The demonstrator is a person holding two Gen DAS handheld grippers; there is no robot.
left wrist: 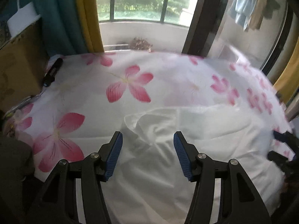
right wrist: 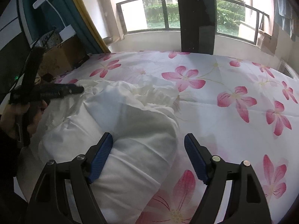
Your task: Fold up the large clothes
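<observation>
A large white garment (left wrist: 214, 140) lies crumpled on a bed with a white sheet printed with pink flowers (left wrist: 168, 71). My left gripper (left wrist: 147, 136) hangs open just above the garment's wrinkled middle, nothing pinched between its blue pads. In the right wrist view the garment (right wrist: 130, 115) forms a puffy fold on the flowered sheet (right wrist: 214, 130). My right gripper (right wrist: 148, 135) stands open over the fold's near right edge, its left pad against the cloth. The left gripper (right wrist: 74, 90), held by a hand, shows at the left. The right gripper (left wrist: 276, 145) shows blurred at the right edge.
A cardboard box (left wrist: 16, 71) stands beside the bed's left side, with a black tube-shaped object (left wrist: 53, 71) lying at the sheet's edge. Teal and yellow curtains (left wrist: 74, 18) hang behind it. A dark door post (right wrist: 196, 18) and balcony windows bound the far side.
</observation>
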